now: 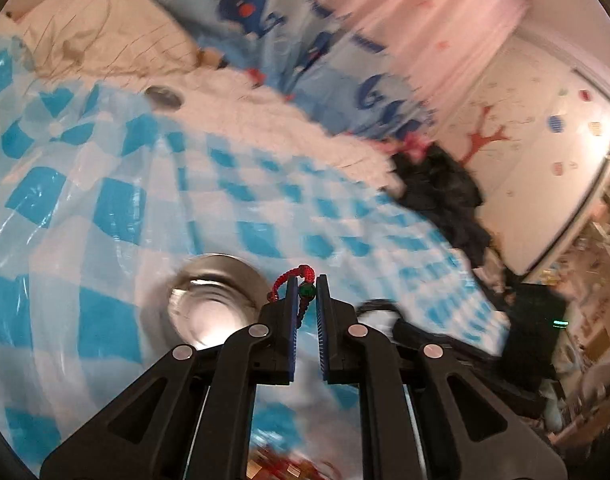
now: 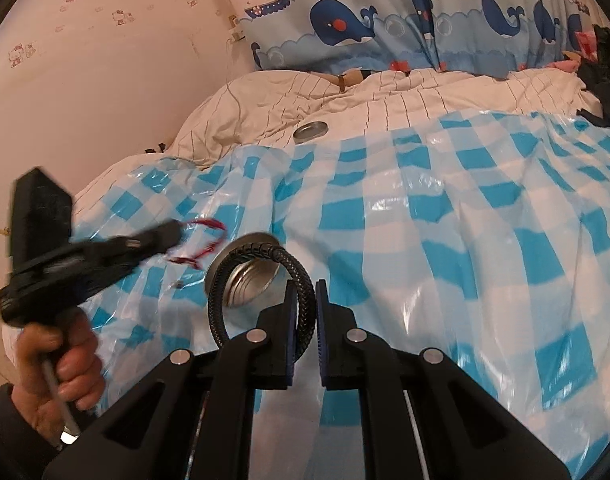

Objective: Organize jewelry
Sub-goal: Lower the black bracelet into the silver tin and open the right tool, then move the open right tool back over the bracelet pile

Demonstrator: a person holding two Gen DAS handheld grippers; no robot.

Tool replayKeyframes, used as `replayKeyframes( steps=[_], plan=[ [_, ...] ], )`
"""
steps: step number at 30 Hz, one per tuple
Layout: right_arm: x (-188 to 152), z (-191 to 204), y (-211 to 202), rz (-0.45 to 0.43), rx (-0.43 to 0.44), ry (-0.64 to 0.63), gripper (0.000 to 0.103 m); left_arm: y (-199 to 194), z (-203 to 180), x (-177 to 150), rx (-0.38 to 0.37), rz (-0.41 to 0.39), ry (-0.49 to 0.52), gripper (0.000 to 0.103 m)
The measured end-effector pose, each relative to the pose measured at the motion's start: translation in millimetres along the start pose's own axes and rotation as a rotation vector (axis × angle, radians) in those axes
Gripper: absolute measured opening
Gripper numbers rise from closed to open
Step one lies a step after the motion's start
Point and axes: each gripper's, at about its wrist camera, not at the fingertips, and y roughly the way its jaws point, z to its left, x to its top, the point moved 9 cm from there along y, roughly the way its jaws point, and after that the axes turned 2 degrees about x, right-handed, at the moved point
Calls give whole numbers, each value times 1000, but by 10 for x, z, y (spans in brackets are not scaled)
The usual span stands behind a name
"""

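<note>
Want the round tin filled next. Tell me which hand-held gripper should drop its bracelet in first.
Probably the right hand-held gripper: its black braided bracelet already hangs over the open tin. The left hand-held gripper, pinching the red cord bracelet, sits beside the tin.

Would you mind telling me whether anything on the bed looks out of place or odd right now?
One thing: the tin's lid lies alone on the striped quilt, far from the open tin on the checked plastic sheet. Otherwise, the left gripper holds a red cord bracelet and the right gripper a black braided bracelet.
</note>
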Motion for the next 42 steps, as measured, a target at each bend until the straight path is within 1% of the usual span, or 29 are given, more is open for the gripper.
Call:
replayKeyframes(
  steps=[1, 2, 3, 4, 5, 6, 9, 11, 13, 15, 16, 17, 18, 20, 21, 23, 25, 27, 30, 32, 33, 34, 36, 39, 41, 42],
  plan=[
    [49, 14, 52, 2, -2, -10, 10, 118, 90, -6, 25, 31, -1, 9],
    [82, 28, 93, 4, -2, -18, 10, 249, 226, -22, 70, 75, -13, 12],
    [122, 46, 145, 7, -1, -27, 10, 294, 304, -29, 97, 91, -30, 21],
    [168, 85, 220, 14, 1, -41, 10, 307, 383, -26, 111, 97, -64, 26],
    [192, 114, 278, 19, 2, -51, 10, 290, 429, -5, 111, 87, -87, 37],
    [225, 157, 359, 27, 5, -64, 10, 235, 463, 40, 118, 64, -105, 46],
    [284, 283, 588, 53, 13, -91, 10, 5, 514, 164, 174, 5, -102, 54],
    [303, 379, 760, 75, 20, -112, 10, -148, 546, 209, 207, -22, -107, 57],
    [220, 421, 999, 147, 2, -145, 10, -302, 588, 211, 256, -36, -107, 60],
    [134, 365, 1105, 173, -34, -150, 16, -410, 574, 156, 307, -33, -85, 64],
    [109, 309, 1095, 171, -54, -140, 19, -470, 562, 110, 332, -29, -67, 66],
    [83, 255, 1026, 164, -53, -117, 26, -525, 552, 48, 352, -27, -46, 69],
    [66, 214, 944, 154, -53, -103, 29, -568, 515, -26, 375, -22, -18, 73],
    [8, 142, 709, 129, -68, -101, 30, -617, 455, -159, 413, -6, 31, 76],
    [-33, 114, 608, 121, -64, -99, 32, -643, 417, -245, 436, 6, 63, 76],
    [-64, 45, 514, 108, -90, -103, 32, -708, 358, -394, 461, 16, 91, 79],
    [-2, -17, 517, 98, -109, -84, 32, -755, 316, -480, 441, 20, 74, 80],
    [129, 10, 534, 55, -96, -51, 32, -801, 306, -536, 430, 11, 54, 81],
    [193, 135, 647, 60, -93, -60, 32, -837, 352, -552, 434, 6, 40, 82],
    [146, 225, 608, 61, -71, -72, 32, -818, 403, -549, 454, 18, 30, 82],
    [97, 244, 561, 61, -69, -84, 32, -805, 414, -548, 464, 22, 28, 82],
    [-7, 248, 474, 60, -68, -101, 35, -790, 410, -545, 475, 25, 32, 82],
    [-215, 193, 352, 71, -66, -109, 47, -754, 351, -548, 493, 29, 64, 82],
    [-603, -25, 187, 125, -84, -66, 48, -734, 213, -567, 559, 25, 148, 82],
    [-780, -138, 137, 163, -76, -1, 48, -784, 101, -561, 593, 3, 186, 85],
    [-827, -157, 137, 172, -69, 19, 48, -832, 63, -542, 597, -13, 190, 87]
  ],
)
